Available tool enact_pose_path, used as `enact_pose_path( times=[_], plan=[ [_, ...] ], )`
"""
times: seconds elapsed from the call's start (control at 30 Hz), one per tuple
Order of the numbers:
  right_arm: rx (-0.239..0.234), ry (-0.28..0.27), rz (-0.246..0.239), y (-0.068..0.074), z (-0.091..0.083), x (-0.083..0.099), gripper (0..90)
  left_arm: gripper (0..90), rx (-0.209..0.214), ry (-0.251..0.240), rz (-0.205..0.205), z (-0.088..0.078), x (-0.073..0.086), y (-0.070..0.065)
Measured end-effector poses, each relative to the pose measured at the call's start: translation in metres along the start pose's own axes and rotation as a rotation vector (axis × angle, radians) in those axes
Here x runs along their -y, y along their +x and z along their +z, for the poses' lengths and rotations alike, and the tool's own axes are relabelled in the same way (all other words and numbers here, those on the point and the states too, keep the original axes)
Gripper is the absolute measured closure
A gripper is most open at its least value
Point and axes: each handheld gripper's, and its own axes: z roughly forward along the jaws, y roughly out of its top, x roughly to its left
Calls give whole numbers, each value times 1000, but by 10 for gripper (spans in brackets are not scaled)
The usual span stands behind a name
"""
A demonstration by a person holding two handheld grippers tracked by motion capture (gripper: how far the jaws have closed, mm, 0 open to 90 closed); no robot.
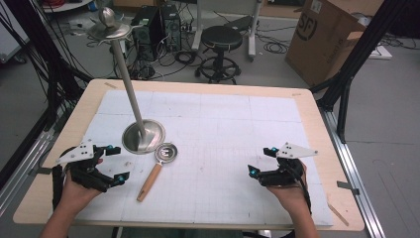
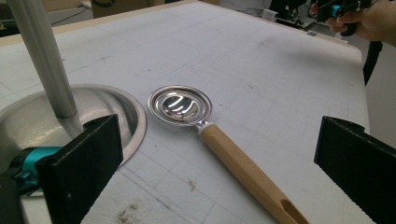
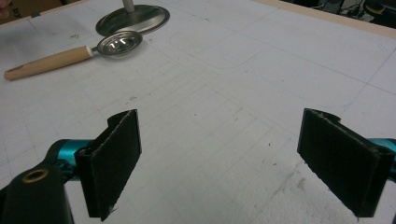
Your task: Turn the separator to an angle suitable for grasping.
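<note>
A metal scoop with a wooden handle (image 1: 151, 179) lies on the white mat, its round bowl (image 2: 180, 104) beside the dish-shaped base (image 1: 143, 136) of a tall metal stand (image 1: 128, 74). The stand's pole rises to a small tray with a knob on top. My left gripper (image 1: 117, 163) rests open at the mat's left edge, just left of the scoop, with nothing between its jaws. My right gripper (image 1: 261, 160) rests open at the right side of the mat, well away from the scoop (image 3: 51, 62). Both sets of jaws stand wide apart over bare mat (image 3: 219, 140).
The white gridded mat (image 1: 223, 129) covers a wooden table (image 1: 317, 114). Beyond the far edge stand a black stool (image 1: 221, 47), computer towers (image 1: 158, 25), cables and a cardboard box (image 1: 327, 34). Black frame posts (image 1: 356, 54) flank the table.
</note>
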Motion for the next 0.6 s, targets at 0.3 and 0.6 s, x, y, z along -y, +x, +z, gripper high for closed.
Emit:
enact_pose_path(
  times=[0.3, 0.6],
  plan=[
    [-7, 8, 0, 2, 0, 0, 123, 17, 5, 5, -1, 1, 0, -1],
    [-15, 11, -5, 2, 2, 0, 138, 17, 11, 26, 7, 11, -3, -7]
  ],
)
